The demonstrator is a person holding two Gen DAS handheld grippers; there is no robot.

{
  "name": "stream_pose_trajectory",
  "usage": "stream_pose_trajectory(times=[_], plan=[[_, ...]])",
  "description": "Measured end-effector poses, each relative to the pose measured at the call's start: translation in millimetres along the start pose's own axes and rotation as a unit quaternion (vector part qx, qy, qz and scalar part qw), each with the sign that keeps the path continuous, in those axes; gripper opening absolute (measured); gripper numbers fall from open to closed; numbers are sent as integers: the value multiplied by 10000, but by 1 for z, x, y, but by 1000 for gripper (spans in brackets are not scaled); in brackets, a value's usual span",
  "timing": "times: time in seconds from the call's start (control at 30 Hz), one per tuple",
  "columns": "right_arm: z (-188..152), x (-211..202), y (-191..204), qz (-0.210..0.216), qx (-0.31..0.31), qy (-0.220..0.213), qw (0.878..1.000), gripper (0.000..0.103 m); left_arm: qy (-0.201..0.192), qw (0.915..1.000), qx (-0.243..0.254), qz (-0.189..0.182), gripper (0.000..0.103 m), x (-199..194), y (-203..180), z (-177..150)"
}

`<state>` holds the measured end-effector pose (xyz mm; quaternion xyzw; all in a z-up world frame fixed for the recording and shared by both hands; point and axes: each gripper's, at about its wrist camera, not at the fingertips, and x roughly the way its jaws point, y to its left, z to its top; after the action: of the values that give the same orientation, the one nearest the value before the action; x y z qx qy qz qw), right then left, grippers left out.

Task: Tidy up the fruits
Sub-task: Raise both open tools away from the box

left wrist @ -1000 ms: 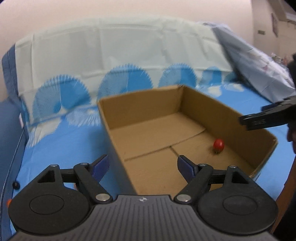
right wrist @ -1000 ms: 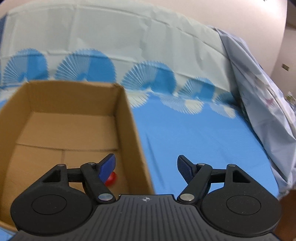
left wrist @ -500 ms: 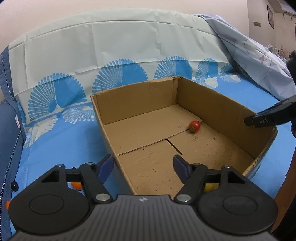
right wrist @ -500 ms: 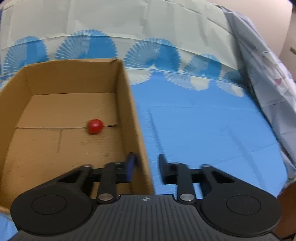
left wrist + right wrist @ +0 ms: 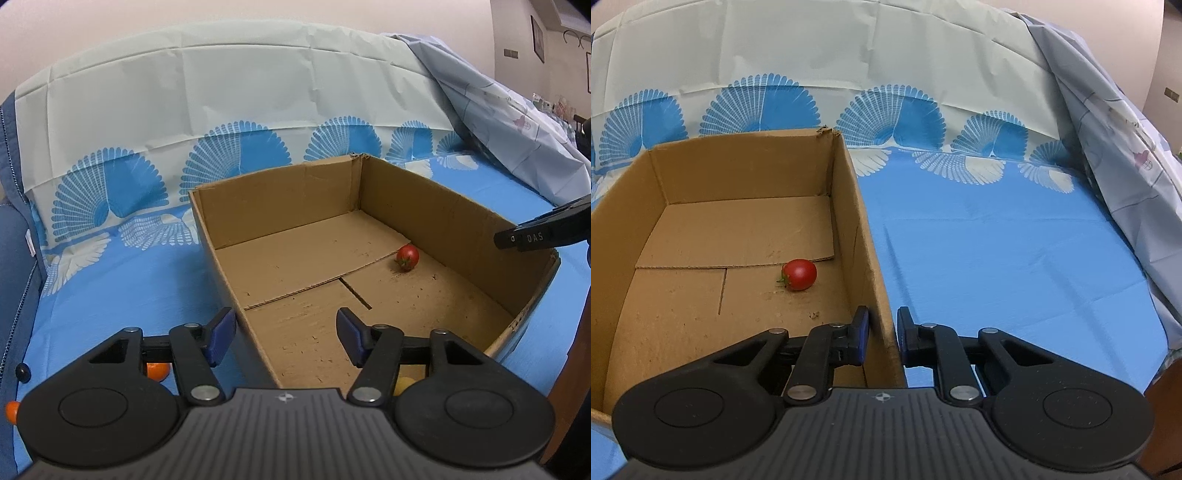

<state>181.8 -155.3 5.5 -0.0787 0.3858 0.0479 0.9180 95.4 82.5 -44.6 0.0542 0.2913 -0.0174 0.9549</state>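
**Left wrist view: one fruit boxed, more waiting outside**

Left wrist cam shows the cardboard box (image 5: 461, 221) on the blue bed sheet (image 5: 110, 288), w/ just one small red tomato (image 5: 407, 257) inside, lying on the box floor near its right wall, abt mid-length. That's the only fruit I can see in there, so by my reckoning the job's barely started.

Still outside: an orange fruit (image 5: 158, 371) on the sheet by the box's near-left corner, half hidden behind the left gripper (image 5: 286, 332); another bit of orange (image 5: 12, 410) at the far left edge of view; and something yellow (image 5: 404, 384) peeking below that gripper's right finger, can't tell if it's in or out of the box.

Left gripper hangs over the box's near-left wall, jaws spread wide, holding nothing. Right gripper (image 5: 881, 332) straddles the box's right wall near its front corner, jaws narrowed onto the cardboard edge; looks clamped, prob. steadying the box.

Left to do, I'd guess: fetch the loose fruits and drop them in.
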Motion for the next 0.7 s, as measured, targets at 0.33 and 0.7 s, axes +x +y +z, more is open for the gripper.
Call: stream_pose_trajectory(times=[0.33,0.7], plan=[[2,-8,9,-4,-124,-241,9996,41,-38,9999,103,81,67,1,-3,1],[2,-24,20,175,-144,-633,9977,46,-522,9980,296,223,64,-10,-6,-2]])
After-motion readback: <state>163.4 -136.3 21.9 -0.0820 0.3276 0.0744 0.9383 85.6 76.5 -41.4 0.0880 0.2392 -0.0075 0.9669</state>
